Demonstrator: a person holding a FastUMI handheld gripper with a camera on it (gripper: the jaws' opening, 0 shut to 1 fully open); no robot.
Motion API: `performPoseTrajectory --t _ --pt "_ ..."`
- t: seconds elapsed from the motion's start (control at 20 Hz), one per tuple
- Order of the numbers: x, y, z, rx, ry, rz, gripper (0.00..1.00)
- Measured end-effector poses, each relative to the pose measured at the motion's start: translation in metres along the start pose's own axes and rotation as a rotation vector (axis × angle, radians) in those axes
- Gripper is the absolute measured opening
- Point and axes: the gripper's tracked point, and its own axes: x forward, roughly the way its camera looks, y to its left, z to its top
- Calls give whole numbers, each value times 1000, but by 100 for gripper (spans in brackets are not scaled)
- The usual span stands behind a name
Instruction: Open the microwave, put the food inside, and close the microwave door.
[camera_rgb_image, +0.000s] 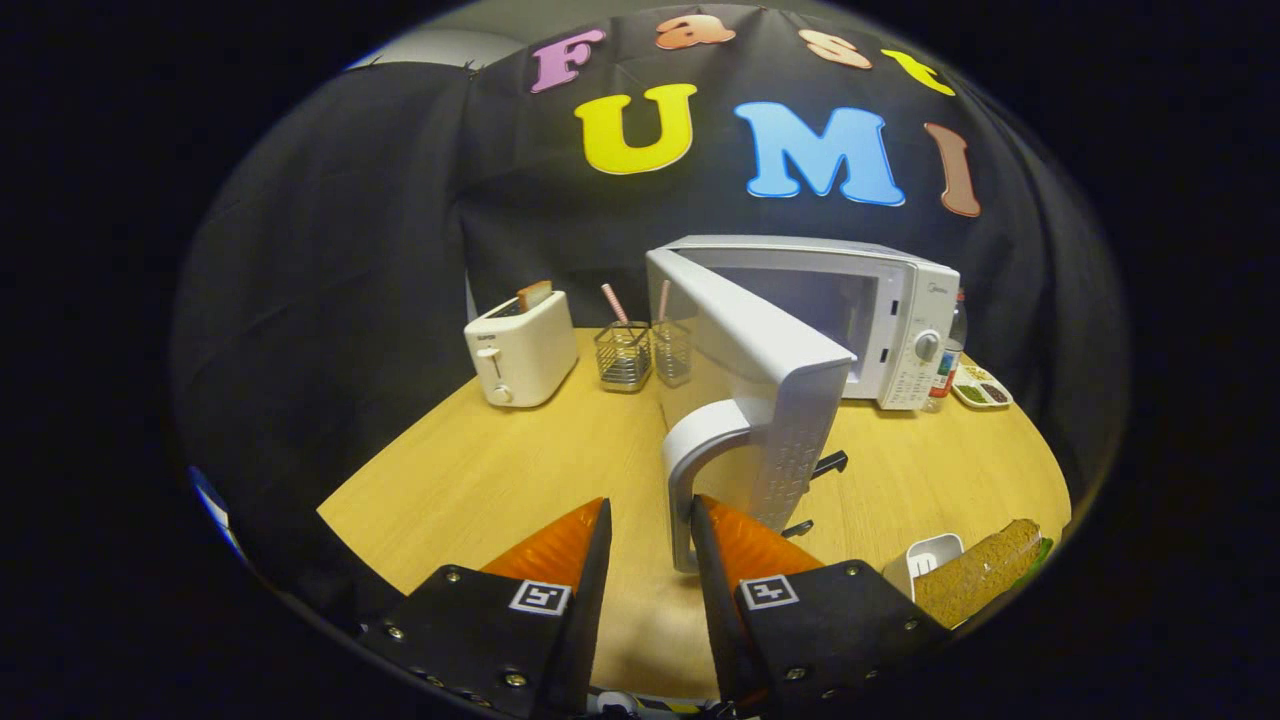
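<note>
Ahead, the gripper (648, 525) has its fingers spread with a gap between them, pinching nothing. The microwave (880, 320) stands beyond them on the wooden table (480, 470), its door (760, 390) swung wide toward the fingers. The door handle (685, 470) hangs just ahead of the right finger, near its tip. The sandwich (985, 570) lies on a white plate (930, 555) just beside the right finger's outer side. A toaster (520, 348) sits well beyond the left finger.

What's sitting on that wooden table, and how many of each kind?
Microwave, door open: 1
Toaster: 1
Wire holders with straws: 2
Bottle: 1
Small tray: 1
Sandwich: 1
Total: 7
The gripper is open, just by the door handle.
</note>
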Motion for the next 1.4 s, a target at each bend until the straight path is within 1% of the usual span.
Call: performPoseTrajectory --t 0.15,0.35,0.4,0.5,0.55,0.6,0.8,1.05,1.2,1.4 --pt "-15 27 2 -31 -13 111 47" --pt "-46 45 26 -32 -51 247 48" --pt "-54 48 33 -17 -61 280 53" --pt "-74 45 53 3 -100 318 83" --pt "-83 40 63 10 -120 329 93" --pt "-90 34 72 18 -138 336 97" --pt "-110 -4 95 56 -164 342 98" --pt "-118 -71 114 135 -165 303 98" --pt "-119 -115 117 218 -145 280 98" --pt "-120 -174 114 368 -85 279 98"
